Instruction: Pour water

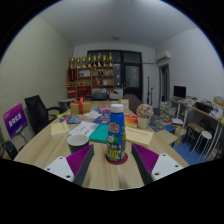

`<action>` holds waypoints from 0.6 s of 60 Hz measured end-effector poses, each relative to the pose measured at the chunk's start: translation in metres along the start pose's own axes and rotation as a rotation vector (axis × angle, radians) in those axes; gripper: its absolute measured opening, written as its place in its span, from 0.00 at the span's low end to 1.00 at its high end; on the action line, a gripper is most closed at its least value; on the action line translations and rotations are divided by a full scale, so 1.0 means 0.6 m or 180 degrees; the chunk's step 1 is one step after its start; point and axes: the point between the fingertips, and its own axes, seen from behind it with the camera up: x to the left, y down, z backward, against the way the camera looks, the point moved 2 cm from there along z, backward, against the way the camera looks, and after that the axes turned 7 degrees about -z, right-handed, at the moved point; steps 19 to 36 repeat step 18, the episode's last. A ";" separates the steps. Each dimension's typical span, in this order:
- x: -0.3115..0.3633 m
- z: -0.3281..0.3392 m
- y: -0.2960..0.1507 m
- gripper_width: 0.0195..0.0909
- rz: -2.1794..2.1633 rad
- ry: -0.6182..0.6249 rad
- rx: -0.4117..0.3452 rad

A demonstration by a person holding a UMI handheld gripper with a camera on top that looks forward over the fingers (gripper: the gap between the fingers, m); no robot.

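A tall bottle [116, 132] with a white cap, blue neck and colourful label stands upright on a red coaster [116, 158] on the round wooden table [105, 178]. My gripper [113, 163] is open. The bottle's base sits between the purple pads, with the left finger [80, 160] and the right finger [146, 158] each a clear gap away from it. Nothing presses on the bottle. I cannot see any cup or glass close to it.
A grey bowl [78, 142] sits just left of the bottle, a teal book [99, 132] behind it. Papers, boxes and small cups [168, 128] crowd the table's far half. Black chairs [40, 108] stand at left, shelves [92, 72] at the back wall, a desk [195, 108] at right.
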 end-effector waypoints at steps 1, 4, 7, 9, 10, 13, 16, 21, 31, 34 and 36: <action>0.000 0.013 -0.001 0.89 -0.0001 -0.0001 -0.0016; -0.003 0.047 -0.009 0.90 -0.0011 -0.0004 -0.0047; -0.003 0.087 -0.006 0.89 -0.0026 0.0000 -0.0067; -0.003 0.109 -0.008 0.90 -0.0051 -0.0012 -0.0088; -0.002 0.120 -0.009 0.89 -0.0067 -0.0032 -0.0101; 0.001 0.152 -0.017 0.90 -0.0135 -0.0113 -0.0141; 0.003 0.183 -0.022 0.90 -0.0189 -0.0165 -0.0168; 0.003 0.200 -0.024 0.90 -0.0213 -0.0176 -0.0169; 0.003 0.200 -0.024 0.90 -0.0213 -0.0176 -0.0169; 0.003 0.200 -0.024 0.90 -0.0213 -0.0176 -0.0169; 0.003 0.200 -0.024 0.90 -0.0213 -0.0176 -0.0169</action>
